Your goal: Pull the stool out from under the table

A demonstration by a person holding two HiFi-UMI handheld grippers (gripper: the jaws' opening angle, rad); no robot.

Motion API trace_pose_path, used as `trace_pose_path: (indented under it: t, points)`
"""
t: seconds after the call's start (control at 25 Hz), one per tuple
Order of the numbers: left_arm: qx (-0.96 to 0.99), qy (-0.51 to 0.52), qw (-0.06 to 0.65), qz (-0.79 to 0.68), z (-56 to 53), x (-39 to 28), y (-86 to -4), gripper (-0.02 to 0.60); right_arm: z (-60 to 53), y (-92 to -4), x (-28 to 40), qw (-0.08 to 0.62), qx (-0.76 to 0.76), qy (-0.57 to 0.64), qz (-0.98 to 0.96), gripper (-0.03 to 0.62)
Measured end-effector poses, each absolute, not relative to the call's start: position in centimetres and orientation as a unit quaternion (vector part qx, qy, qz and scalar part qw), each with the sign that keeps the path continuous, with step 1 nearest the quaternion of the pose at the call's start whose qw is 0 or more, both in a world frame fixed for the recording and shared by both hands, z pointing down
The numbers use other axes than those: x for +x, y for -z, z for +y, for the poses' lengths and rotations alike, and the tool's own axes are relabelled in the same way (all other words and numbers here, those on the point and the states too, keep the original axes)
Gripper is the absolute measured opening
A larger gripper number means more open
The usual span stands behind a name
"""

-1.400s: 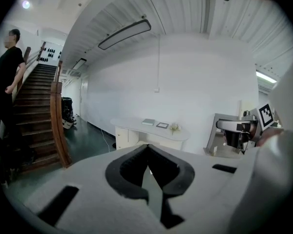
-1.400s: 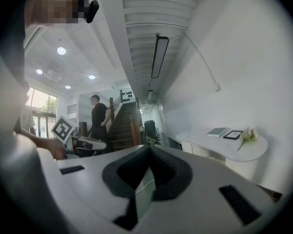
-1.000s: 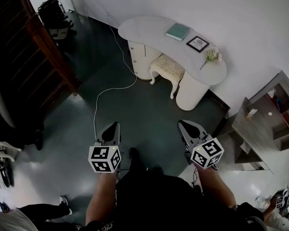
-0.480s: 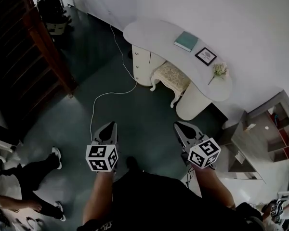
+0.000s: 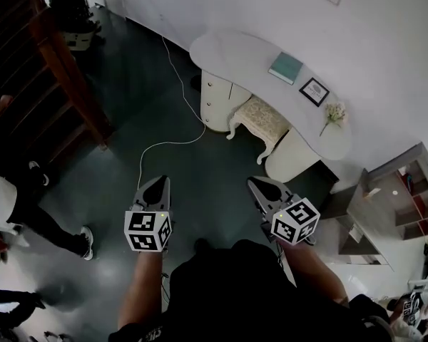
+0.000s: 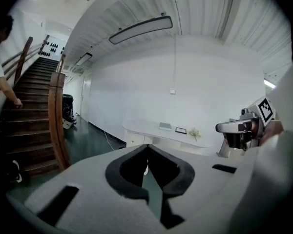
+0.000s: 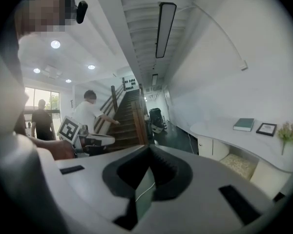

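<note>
The cream stool (image 5: 260,118) with a patterned seat stands tucked under the white curved table (image 5: 232,50) by the far wall; it also shows as the stool (image 7: 239,165) under the table (image 7: 219,130) in the right gripper view. My left gripper (image 5: 159,183) and right gripper (image 5: 255,184) are held side by side over the dark floor, well short of the stool. Both are shut with nothing between the jaws. The left gripper (image 6: 147,148) points toward the table (image 6: 151,129); the right gripper (image 7: 149,151) points past its left end.
On the table lie a teal book (image 5: 285,68), a picture frame (image 5: 314,91) and flowers (image 5: 335,112). A white cable (image 5: 167,137) trails over the floor. A wooden staircase (image 5: 64,70) rises at left, where a person (image 5: 14,198) walks. A shelf unit (image 5: 399,184) stands at right.
Both grippers have come forward toward the table, still shut. The table and stool sit nearer in the head view. The person at left has shifted position.
</note>
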State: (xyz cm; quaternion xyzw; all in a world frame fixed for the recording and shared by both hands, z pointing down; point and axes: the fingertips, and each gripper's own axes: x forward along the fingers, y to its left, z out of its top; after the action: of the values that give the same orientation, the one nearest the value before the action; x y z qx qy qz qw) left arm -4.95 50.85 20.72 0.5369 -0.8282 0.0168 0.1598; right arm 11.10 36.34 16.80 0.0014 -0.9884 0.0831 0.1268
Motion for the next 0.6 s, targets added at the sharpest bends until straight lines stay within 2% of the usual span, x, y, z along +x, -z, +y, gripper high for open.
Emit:
trace_pose_path:
  t: [0.6]
  points:
    - [0.537,-0.029,0.185,-0.822,45.2,-10.5,-22.9,0.009,29.5,-20.4,4.8,0.140,0.015,-0.124,-0.982,0.005]
